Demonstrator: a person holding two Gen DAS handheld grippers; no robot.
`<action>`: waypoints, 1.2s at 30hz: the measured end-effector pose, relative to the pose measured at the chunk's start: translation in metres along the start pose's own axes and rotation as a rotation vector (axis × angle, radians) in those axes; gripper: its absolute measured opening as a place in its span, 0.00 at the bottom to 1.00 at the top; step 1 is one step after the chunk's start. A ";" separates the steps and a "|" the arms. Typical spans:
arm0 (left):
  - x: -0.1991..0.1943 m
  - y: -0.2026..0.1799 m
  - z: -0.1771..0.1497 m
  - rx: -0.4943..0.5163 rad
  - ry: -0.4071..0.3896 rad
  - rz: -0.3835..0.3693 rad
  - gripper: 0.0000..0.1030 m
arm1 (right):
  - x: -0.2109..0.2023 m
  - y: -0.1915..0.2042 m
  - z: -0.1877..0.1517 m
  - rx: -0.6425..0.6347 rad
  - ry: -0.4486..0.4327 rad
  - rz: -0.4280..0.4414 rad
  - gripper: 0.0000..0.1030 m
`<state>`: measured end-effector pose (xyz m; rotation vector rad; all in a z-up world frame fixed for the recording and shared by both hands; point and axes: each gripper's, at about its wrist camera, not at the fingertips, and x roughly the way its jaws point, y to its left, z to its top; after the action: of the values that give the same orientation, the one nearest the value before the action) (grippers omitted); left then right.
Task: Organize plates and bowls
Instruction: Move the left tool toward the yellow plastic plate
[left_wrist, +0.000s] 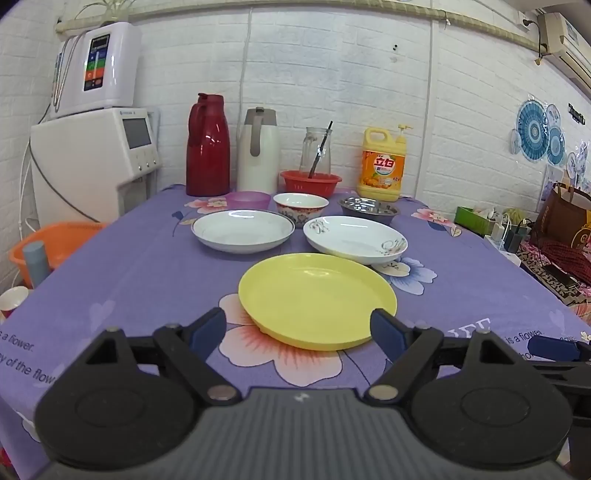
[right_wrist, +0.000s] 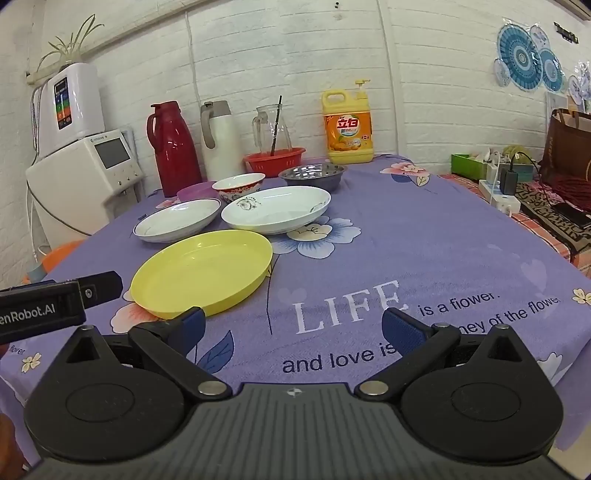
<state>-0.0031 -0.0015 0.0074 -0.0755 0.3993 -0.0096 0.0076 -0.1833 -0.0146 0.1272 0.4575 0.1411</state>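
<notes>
I read the table (left_wrist: 122, 280), under its purple flowered cloth, as the main hazard: the cloth could drag or bunch under a sliding plate.

The yellow plate (left_wrist: 317, 295) lies nearest. Behind it sit the white plate with grey rim (left_wrist: 242, 229) on the left and the white plate with floral motif (left_wrist: 354, 238) on the right, whose near edge looks very close to the yellow rim; I cannot tell if they touch. A nudge to one may shift the other.

Further back stand the steel bowl (left_wrist: 369, 208), the patterned ceramic bowl (left_wrist: 300, 207) and the purple bowl (left_wrist: 248, 199), packed close, so I judge a reach between them risks a knock into the red thermos (left_wrist: 207, 147).

Left gripper (left_wrist: 298, 326): jaws wide apart, empty, straddling the yellow plate's near rim. Right gripper (right_wrist: 293, 326): jaws apart, empty, over bare cloth. A shallow rim pinch may slip.
</notes>
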 end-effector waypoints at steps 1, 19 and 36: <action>0.000 0.000 0.000 -0.001 0.000 0.000 0.81 | 0.000 0.000 0.000 -0.001 0.001 0.000 1.00; 0.001 0.000 -0.001 0.001 0.000 0.000 0.81 | 0.000 0.003 0.000 -0.001 0.001 0.000 1.00; 0.002 0.001 -0.004 0.005 0.008 0.001 0.81 | 0.002 0.006 -0.002 -0.001 0.001 0.002 1.00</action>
<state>-0.0026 -0.0013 0.0028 -0.0706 0.4070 -0.0101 0.0075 -0.1770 -0.0162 0.1269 0.4579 0.1434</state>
